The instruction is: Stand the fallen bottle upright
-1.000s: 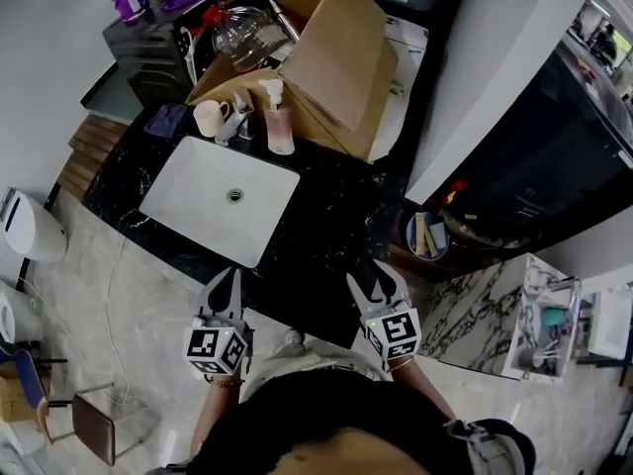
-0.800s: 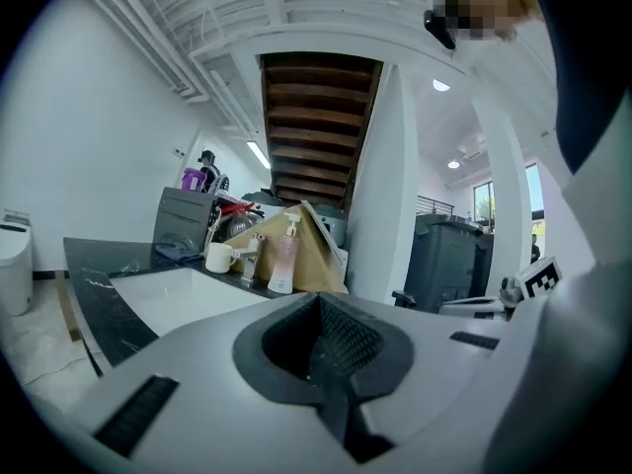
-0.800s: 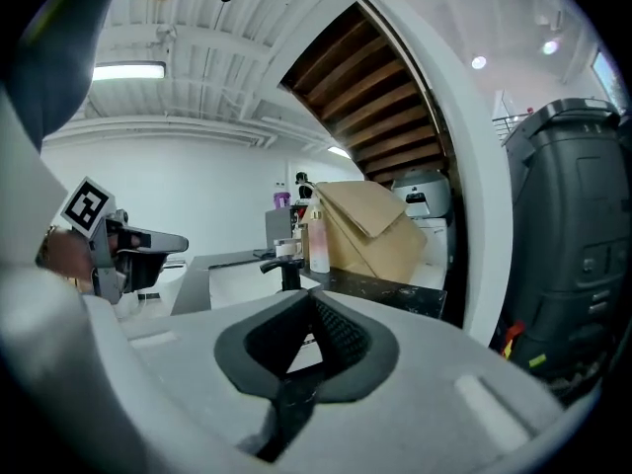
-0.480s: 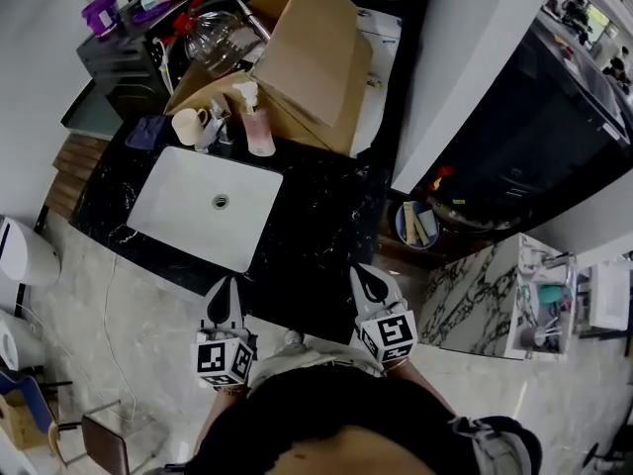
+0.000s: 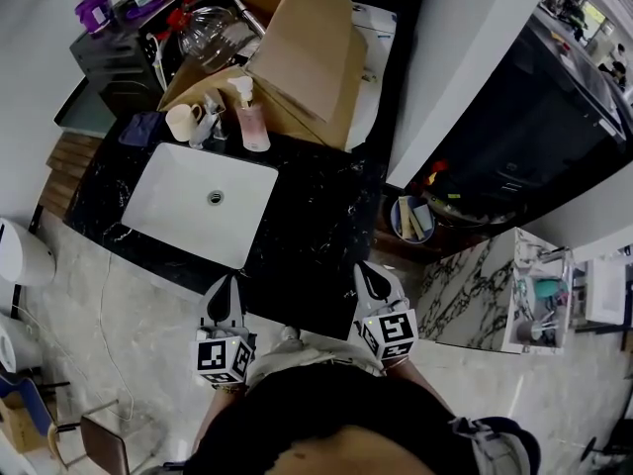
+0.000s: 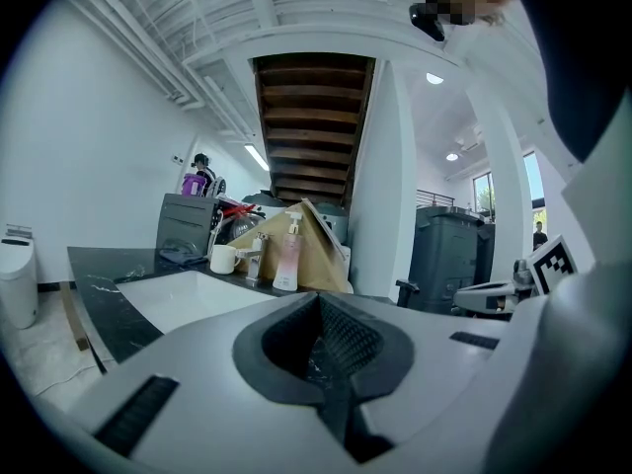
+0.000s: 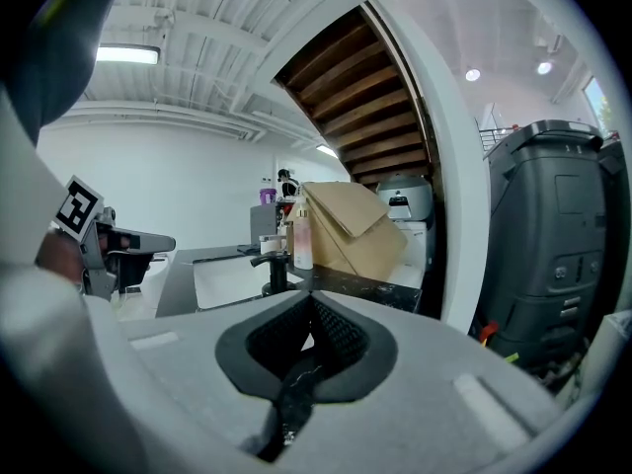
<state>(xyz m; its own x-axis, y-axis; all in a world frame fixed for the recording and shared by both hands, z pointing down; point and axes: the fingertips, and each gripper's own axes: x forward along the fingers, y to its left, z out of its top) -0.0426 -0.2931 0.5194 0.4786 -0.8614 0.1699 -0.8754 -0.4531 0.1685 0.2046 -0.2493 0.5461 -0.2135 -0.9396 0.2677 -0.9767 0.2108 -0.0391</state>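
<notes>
A pink pump bottle [image 5: 250, 117] stands upright on the black marble counter [image 5: 316, 226], behind the white sink [image 5: 198, 201]; it also shows in the left gripper view [image 6: 288, 255] and the right gripper view [image 7: 301, 235]. A clear glass vessel [image 5: 210, 33] lies in the dark rack further back. Both grippers hover at the counter's near edge, far from the bottle. My left gripper [image 5: 226, 285] [image 6: 321, 309] is shut with nothing in it. My right gripper [image 5: 372, 277] [image 7: 311, 316] is also shut and empty.
A cream mug [image 5: 181, 122] and a faucet [image 5: 208, 127] stand left of the bottle, a cardboard box [image 5: 302, 57] behind it. A round tub of items [image 5: 413, 218] sits on the floor to the right, beside a white pillar [image 5: 465, 77]. A dark bin [image 7: 558, 235] stands at the right.
My right gripper's jaws have closed from open to shut. The head view has shifted a little, sliding the counter up and left. Both hands stay near the counter's edge.
</notes>
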